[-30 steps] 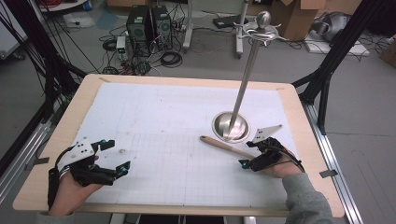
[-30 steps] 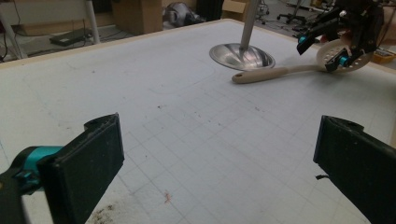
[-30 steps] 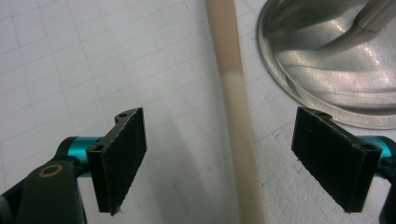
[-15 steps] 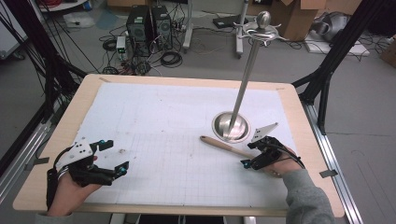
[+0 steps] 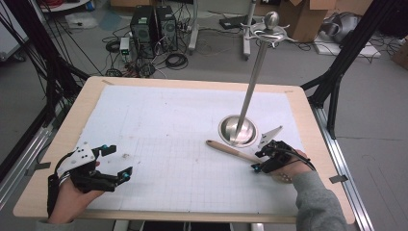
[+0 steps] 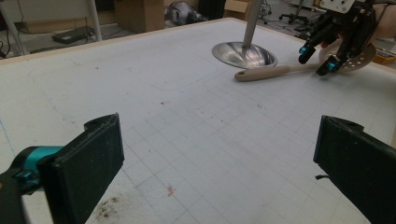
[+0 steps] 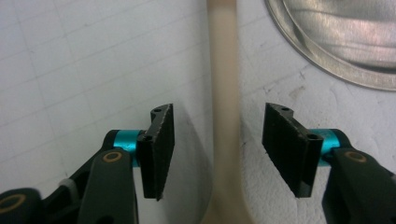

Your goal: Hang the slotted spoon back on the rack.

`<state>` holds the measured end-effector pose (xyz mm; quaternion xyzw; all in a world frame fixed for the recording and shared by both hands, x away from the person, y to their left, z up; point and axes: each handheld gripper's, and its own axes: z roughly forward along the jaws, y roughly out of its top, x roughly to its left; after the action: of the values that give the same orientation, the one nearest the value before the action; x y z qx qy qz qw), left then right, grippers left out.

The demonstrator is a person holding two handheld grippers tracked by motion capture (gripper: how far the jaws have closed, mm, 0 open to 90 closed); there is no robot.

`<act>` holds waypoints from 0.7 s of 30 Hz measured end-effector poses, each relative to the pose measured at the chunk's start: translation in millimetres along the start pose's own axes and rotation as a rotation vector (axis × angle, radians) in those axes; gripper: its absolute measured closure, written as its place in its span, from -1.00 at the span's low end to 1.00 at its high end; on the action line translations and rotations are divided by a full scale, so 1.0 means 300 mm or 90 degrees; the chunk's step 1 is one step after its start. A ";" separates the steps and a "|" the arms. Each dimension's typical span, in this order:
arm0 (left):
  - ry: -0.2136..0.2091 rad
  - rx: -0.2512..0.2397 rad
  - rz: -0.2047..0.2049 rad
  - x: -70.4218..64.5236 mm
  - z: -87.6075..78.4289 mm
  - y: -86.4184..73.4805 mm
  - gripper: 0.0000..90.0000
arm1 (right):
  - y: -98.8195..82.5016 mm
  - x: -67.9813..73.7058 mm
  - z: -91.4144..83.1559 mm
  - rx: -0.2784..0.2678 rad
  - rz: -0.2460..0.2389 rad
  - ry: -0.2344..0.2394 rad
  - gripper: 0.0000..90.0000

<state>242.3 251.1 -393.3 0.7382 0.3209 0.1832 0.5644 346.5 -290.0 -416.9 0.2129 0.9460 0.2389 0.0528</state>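
Since a second ago the right tool [image 5: 263, 160] has barely shifted, but its jaws have just been closing around the wooden spoon [image 5: 231, 149] — the handle runs between them in the right gripper view, with gaps on both sides, pads not yet touching. From above, the hand hides the spoon's perforated bowl. It lies on the surface [image 5: 159, 120] at five o'clock from the steel stand's base [image 5: 237, 130]. At eight o'clock, the left tool [image 5: 111, 162] gapes wide, empty.
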 end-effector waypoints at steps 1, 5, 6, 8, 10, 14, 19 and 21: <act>0.001 0.001 0.001 0.000 -0.002 0.001 -0.95 | -0.001 0.000 0.001 0.003 0.000 0.000 0.04; 0.013 -0.016 0.006 0.002 -0.018 0.006 -0.89 | -0.003 -0.003 0.000 0.012 -0.001 -0.001 0.20; 0.012 -0.018 0.006 0.003 -0.021 0.007 -0.89 | -0.002 -0.002 -0.001 0.012 -0.004 -0.002 0.28; 0.012 -0.016 0.003 0.004 -0.023 0.006 -0.89 | -0.002 0.001 -0.003 0.014 -0.006 -0.004 0.42; 0.008 -0.011 0.004 0.003 -0.022 0.006 -0.89 | -0.003 0.000 -0.003 0.013 -0.004 0.002 0.51; 0.010 -0.014 0.012 0.000 -0.021 0.006 -0.89 | -0.005 0.001 -0.008 0.014 -0.008 -0.009 0.71; 0.013 -0.023 0.008 0.001 -0.030 0.009 -0.89 | -0.009 0.007 -0.007 0.008 -0.019 -0.021 0.73; 0.014 -0.021 0.008 0.001 -0.031 0.008 -0.89 | -0.008 0.010 -0.008 0.010 -0.018 -0.024 0.73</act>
<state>237.4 257.6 -388.5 0.7287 0.3190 0.2002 0.5719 342.3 -291.6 -415.9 0.2046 0.9496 0.2264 0.0723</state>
